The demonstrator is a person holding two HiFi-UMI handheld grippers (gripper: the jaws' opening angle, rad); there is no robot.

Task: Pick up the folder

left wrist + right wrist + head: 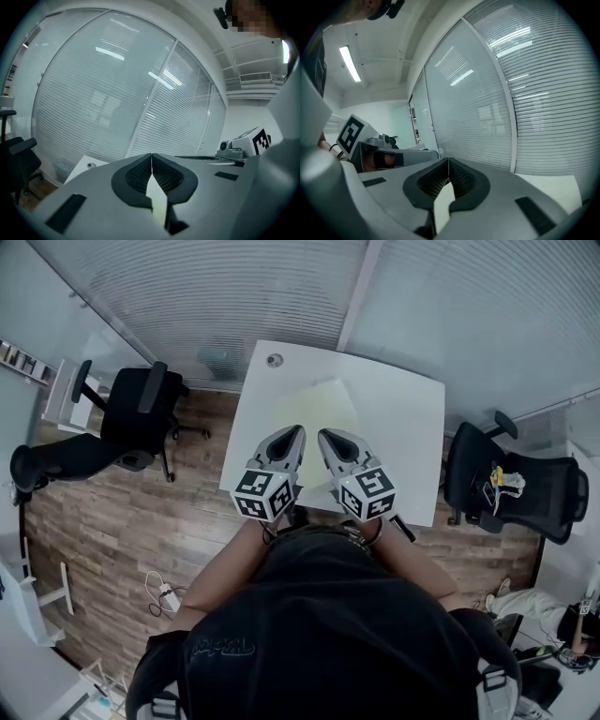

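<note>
We hold the left hand-held gripper and right hand-held gripper side by side over the white bench, both jaws pressed together, empty, pale folder flat by our tips

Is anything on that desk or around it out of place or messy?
Nothing much stands out. The pale folder lies flat on the white table. The only untidy thing is a loose cable lying on the floor.
</note>
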